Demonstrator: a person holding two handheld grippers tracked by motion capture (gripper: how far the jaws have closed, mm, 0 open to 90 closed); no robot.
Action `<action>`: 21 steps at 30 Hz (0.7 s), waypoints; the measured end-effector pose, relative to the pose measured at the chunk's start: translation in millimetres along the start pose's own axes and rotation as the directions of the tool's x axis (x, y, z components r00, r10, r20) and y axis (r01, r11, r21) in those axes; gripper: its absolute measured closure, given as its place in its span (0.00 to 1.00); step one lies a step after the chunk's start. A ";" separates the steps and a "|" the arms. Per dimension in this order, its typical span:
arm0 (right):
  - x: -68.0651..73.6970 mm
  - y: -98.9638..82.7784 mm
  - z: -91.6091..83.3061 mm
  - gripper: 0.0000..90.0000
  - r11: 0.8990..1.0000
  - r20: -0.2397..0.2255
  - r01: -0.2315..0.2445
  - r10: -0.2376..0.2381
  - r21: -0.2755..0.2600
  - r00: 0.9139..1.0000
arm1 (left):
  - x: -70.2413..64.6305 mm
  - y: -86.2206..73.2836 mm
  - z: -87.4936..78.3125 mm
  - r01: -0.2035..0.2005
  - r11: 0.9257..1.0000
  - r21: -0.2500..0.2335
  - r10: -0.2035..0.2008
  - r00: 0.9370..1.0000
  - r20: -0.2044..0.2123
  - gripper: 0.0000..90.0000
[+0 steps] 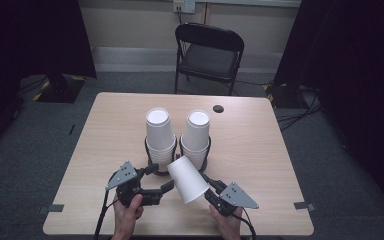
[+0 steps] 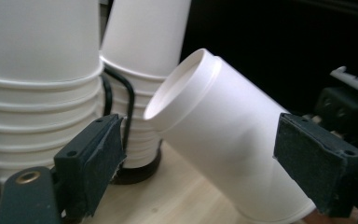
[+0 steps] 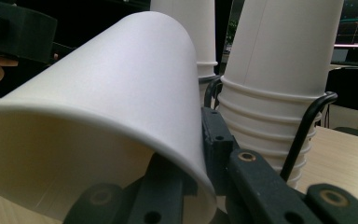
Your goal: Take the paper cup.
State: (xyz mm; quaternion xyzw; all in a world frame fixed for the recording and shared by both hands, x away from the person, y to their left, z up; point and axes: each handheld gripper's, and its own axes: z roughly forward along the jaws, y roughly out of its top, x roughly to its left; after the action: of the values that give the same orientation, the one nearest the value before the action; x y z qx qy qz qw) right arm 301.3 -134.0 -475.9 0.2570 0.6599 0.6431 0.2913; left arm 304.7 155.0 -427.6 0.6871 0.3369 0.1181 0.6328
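Observation:
A single white paper cup (image 1: 187, 179) lies tilted above the table's front, its closed base pointing toward the stacks. My right gripper (image 1: 209, 191) is shut on its rim, one jaw inside the cup (image 3: 112, 102) and one outside. My left gripper (image 1: 161, 177) sits just left of it, open, and the cup (image 2: 223, 140) lies between its pads. The left pad (image 2: 93, 158) stands clear of the cup. Behind them stand two stacks of upturned white cups, the left stack (image 1: 159, 135) and the right stack (image 1: 196, 134), each in a black wire holder (image 1: 151, 156).
The wooden table (image 1: 260, 150) has a small dark hole (image 1: 218, 108) near its far edge. A black folding chair (image 1: 207, 55) stands beyond the table. Bare tabletop lies to the left and right of the stacks.

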 end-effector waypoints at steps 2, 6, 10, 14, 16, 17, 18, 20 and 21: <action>-0.6 0.6 -0.3 0.96 1.000 0.003 -0.003 0.003 0.020 1.000 | 1.8 -0.9 0.1 -0.013 1.000 0.010 0.014 1.000 -0.006 0.17; -1.9 1.5 -0.7 0.96 0.998 0.005 -0.009 0.009 0.068 1.000 | 3.0 -4.2 -1.4 -0.069 0.998 0.010 0.070 0.997 -0.041 0.17; -3.5 1.7 -1.3 0.96 0.994 0.008 -0.021 0.021 0.106 1.000 | 2.2 -7.6 -0.6 -0.107 0.994 0.023 0.109 0.991 -0.073 0.18; -6.0 2.6 -1.7 0.96 0.985 0.018 -0.035 0.033 0.167 0.999 | 3.5 -15.9 3.4 -0.143 0.988 0.065 0.149 0.985 -0.093 0.18; -6.4 4.4 -2.3 0.96 0.980 0.021 -0.053 0.050 0.192 0.999 | 5.2 -18.9 5.0 -0.147 0.986 0.075 0.153 0.985 -0.080 0.18; -7.3 5.2 -2.3 0.96 0.978 0.020 -0.056 0.053 0.202 0.998 | 5.4 -20.8 5.9 -0.150 0.985 0.083 0.157 0.984 -0.080 0.18; -8.3 6.1 -2.4 0.97 0.975 0.024 -0.066 0.062 0.214 0.998 | 5.4 -21.6 6.3 -0.155 0.984 0.092 0.163 0.983 -0.081 0.18; -10.6 7.7 -2.9 0.97 0.969 0.023 -0.079 0.076 0.233 0.997 | 5.3 -23.6 7.2 -0.163 0.981 0.104 0.173 0.981 -0.086 0.18; -11.3 8.2 -2.8 0.96 0.967 0.023 -0.083 0.080 0.241 0.997 | 6.3 -24.0 6.9 -0.171 0.979 0.110 0.180 0.980 -0.080 0.19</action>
State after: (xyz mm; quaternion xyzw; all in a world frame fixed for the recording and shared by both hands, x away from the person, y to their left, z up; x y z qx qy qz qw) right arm 306.9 -143.8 -467.2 0.3217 0.7202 0.5679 0.2353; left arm 305.9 152.8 -453.2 0.7399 0.3087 0.1867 0.5678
